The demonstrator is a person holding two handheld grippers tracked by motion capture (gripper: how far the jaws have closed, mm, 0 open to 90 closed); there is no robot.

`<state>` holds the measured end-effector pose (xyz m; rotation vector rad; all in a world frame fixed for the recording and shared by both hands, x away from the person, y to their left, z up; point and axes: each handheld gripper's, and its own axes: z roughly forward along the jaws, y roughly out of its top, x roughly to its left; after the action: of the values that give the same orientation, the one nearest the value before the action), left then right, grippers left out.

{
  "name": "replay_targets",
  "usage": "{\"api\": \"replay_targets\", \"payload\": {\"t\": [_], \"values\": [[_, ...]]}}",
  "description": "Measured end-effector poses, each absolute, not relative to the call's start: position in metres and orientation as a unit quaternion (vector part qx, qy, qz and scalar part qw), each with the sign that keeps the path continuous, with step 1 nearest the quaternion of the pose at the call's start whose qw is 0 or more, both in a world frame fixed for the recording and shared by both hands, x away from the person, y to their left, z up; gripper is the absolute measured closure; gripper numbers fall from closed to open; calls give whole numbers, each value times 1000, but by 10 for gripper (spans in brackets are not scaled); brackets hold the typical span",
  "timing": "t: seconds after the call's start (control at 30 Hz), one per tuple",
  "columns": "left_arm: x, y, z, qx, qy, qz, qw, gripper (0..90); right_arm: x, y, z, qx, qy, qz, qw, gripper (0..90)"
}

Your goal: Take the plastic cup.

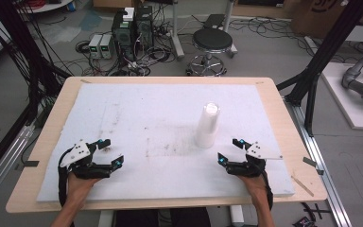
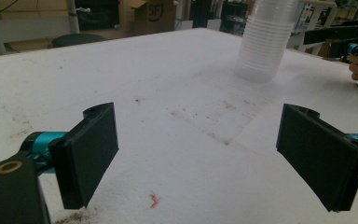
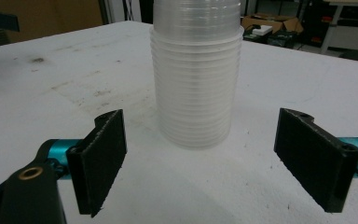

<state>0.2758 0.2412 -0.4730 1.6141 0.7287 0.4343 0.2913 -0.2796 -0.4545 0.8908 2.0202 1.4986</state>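
Observation:
A tall stack of clear plastic cups stands upside down on the white foam board, right of centre. In the right gripper view the cup stack rises just beyond the open jaws, apart from them. My right gripper rests low at the board's front right, open and holding nothing. At the front left my left gripper is also open and empty. The left gripper view has the cup stack far off at the upper right, and the other hand's gripper at the right edge.
The foam board lies on a wooden table. A small orange scrap lies on the board between the left jaws. Behind the table stand a black stool, computer boxes and tangled cables. Black frame posts flank the table.

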Motion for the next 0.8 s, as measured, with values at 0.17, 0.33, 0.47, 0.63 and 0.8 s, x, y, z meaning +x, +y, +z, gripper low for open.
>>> {"api": "replay_targets", "payload": {"t": [0.17,0.33,0.47,0.63,0.8], "values": [[274,242,-473,696,313,191,617,125,292,-280,-455,328,736,546,230,169],[274,242,-473,696,311,193,618,125,292,-280,-455,328,735,545,235,169],[274,241,-473,696,312,195,617,125,291,-280,-455,327,734,547,234,169],[274,241,-473,697,314,194,614,125,293,-280,-454,334,737,544,222,169],[273,240,-473,700,312,201,610,125,292,-281,-454,333,732,549,226,168]]}}
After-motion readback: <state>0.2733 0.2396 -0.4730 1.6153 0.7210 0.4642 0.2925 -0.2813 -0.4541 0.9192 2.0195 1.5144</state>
